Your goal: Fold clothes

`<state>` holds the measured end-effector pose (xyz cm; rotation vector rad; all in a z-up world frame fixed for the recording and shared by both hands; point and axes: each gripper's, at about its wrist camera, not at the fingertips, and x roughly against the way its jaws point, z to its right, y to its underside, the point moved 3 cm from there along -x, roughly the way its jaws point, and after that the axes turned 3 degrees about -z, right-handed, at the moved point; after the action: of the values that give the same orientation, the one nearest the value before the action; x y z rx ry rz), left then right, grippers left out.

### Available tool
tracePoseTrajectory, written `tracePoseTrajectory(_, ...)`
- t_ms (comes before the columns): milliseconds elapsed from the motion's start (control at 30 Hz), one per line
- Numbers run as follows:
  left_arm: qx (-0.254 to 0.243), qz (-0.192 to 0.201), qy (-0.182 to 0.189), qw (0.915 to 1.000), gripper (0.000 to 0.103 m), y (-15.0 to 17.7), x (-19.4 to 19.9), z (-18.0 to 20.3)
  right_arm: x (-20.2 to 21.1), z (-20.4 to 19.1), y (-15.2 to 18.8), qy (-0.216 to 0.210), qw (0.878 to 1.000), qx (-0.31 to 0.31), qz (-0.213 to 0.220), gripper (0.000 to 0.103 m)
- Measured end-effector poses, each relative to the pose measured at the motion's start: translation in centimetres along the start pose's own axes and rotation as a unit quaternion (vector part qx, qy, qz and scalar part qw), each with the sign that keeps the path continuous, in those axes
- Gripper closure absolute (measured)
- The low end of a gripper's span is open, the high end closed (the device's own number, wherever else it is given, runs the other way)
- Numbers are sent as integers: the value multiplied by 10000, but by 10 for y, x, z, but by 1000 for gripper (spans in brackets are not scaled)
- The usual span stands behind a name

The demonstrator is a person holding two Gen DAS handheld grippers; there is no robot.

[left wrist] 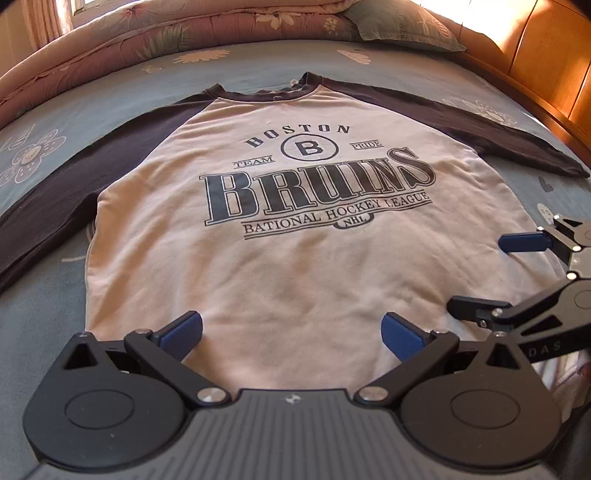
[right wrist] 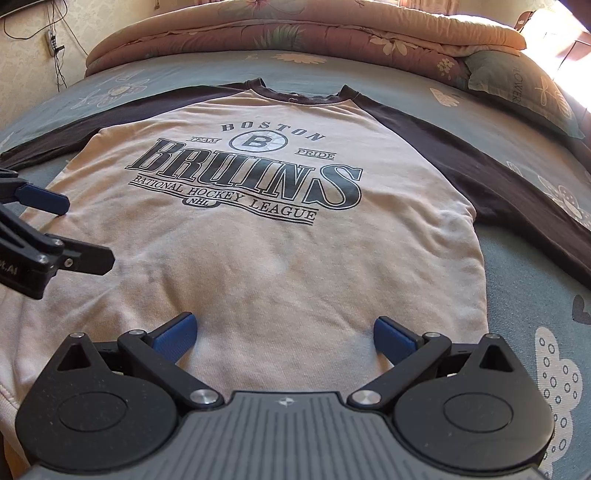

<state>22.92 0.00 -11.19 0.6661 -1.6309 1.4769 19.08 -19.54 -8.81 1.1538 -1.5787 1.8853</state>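
Your bed (left wrist: pixel 110 96) carries the whole job: a blue flowered sheet, with a rolled quilt (left wrist: pixel 147 40) and a pillow (left wrist: pixel 399 26) pushed to the far end. On it the shirt (left wrist: pixel 280 236) lies face up and spread flat, print readable, collar pointing toward the quilt and hem nearest you. Both dark sleeves are stretched straight out, the left sleeve (left wrist: pixel 74 177) and the right sleeve (right wrist: pixel 491 173) each resting on the sheet with no fold in them. So judge the task as barely begun: the shirt is laid out and smoothed, but no sleeve is turned in, no side brought over, no hem lifted; every fold is left to do. Your left gripper (left wrist: pixel 291 332) hovers over the hem on the left half of the body, jaws spread wide and holding nothing. Your right gripper (right wrist: pixel 284 334) sits just beside it over the right half of the hem, jaws likewise spread and empty.
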Motion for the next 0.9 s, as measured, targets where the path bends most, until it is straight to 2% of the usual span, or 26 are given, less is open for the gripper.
tracePoseTrajectory(133,412,-183,456,9979,1,34,7,3,0,0,1,-3,10000,8,13,0)
tracePoseTrajectory(233,228,-153,200,9994,1,55,17,5,1,1,2,-13,10000,17,27,0)
tracePoseTrajectory(333,377,-237,224,9988,1,64,28,-1,2,1,3,-27,10000,26,40,0)
tracePoseTrajectory(500,564,16,399,9976,1,58,43,0,1,1,4,-24,10000,26,54,0)
tracePoseTrajectory(633,704,-155,579,9957,1,60,28,9,3,2,4,-24,10000,37,67,0)
tracePoseTrajectory(800,542,-114,263,9981,1,74,29,19,11,12,4,97,9997,-58,199,0)
tracePoseTrajectory(900,585,-127,273,9978,1,80,34,16,10,25,6,161,9993,-308,130,0)
